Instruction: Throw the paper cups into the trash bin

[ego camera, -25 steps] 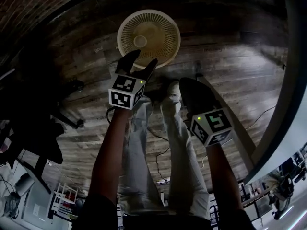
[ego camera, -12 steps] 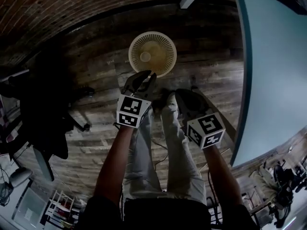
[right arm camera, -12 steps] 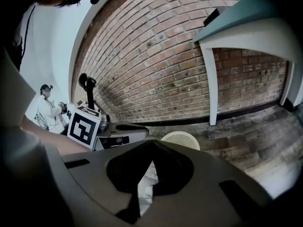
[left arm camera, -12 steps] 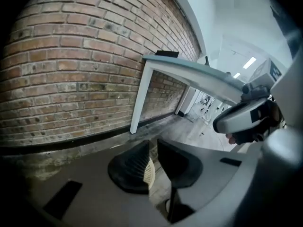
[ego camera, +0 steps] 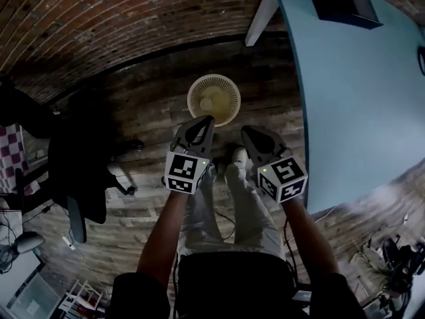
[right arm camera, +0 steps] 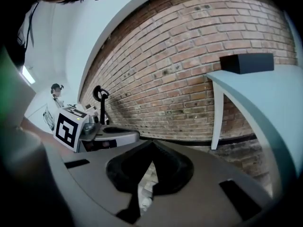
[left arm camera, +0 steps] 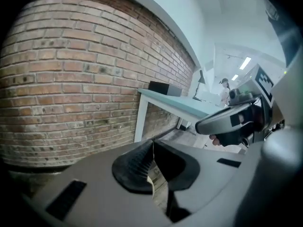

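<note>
Head view, trash bin (ego camera: 214, 99) perhaps, floor beyond left hand-held gripper (ego camera: 206, 119)

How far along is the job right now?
Done, apparently: no paper cup shows on the floor or the blue table; something pale sits in the cream bin, too small to identify. In hand: nothing; the left gripper has just closed its jaws on nothing, and the right gripper is shut, empty. Left: nothing visible, unless cups lie out of view.

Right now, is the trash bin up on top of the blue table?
No, the trash bin stands down on the wooden floor, to the side of the blue table.
</note>
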A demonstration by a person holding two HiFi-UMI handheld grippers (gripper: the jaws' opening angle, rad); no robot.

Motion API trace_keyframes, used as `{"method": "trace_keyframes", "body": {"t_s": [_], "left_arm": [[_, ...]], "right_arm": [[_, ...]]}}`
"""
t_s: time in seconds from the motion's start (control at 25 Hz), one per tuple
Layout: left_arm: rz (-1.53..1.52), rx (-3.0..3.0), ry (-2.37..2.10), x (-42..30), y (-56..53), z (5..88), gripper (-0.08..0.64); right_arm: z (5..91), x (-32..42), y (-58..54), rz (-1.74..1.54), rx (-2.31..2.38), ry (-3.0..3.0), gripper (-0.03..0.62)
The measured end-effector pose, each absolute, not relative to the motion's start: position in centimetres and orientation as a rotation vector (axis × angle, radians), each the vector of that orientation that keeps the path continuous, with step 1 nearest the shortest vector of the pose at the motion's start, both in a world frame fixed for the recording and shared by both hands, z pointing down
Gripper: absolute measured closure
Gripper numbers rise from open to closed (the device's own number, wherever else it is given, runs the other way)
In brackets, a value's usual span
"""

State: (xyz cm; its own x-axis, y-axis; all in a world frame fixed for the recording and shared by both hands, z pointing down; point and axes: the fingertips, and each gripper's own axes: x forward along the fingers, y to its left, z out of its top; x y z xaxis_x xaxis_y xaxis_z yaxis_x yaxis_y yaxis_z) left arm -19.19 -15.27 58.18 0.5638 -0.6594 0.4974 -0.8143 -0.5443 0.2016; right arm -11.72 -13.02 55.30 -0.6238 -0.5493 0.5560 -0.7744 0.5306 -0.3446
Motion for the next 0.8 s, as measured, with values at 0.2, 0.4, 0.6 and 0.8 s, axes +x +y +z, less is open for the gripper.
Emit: {"method": "trace_keyframes", "body": {"t_s": [0.2,0.4,0.6,0.8], "left_arm": [[0.476,2.444,-1.237,-19.2,-14.5,51.2,0.549],[0.455,2.515,-1.258,-18.4,-13.1,44.6,0.55],[0.423,2.584,-1.328,-17.1,-12.5,37.9,0.55],[0.355,2.62,-1.411,-16.2,-12.0,32.3,0.551]], "right_arm": [[49.6,-12.2,-13.1,0.72,1.078,-2.46,0.597],[43.5,-12.5,-12.9,0.635,1.078,-2.543,0.597],[37.4,-12.2,-12.9,0.537,1.081,-2.619,0.597],[32.3,-12.0,-12.9,0.447,1.089,-2.702,0.597]]}}
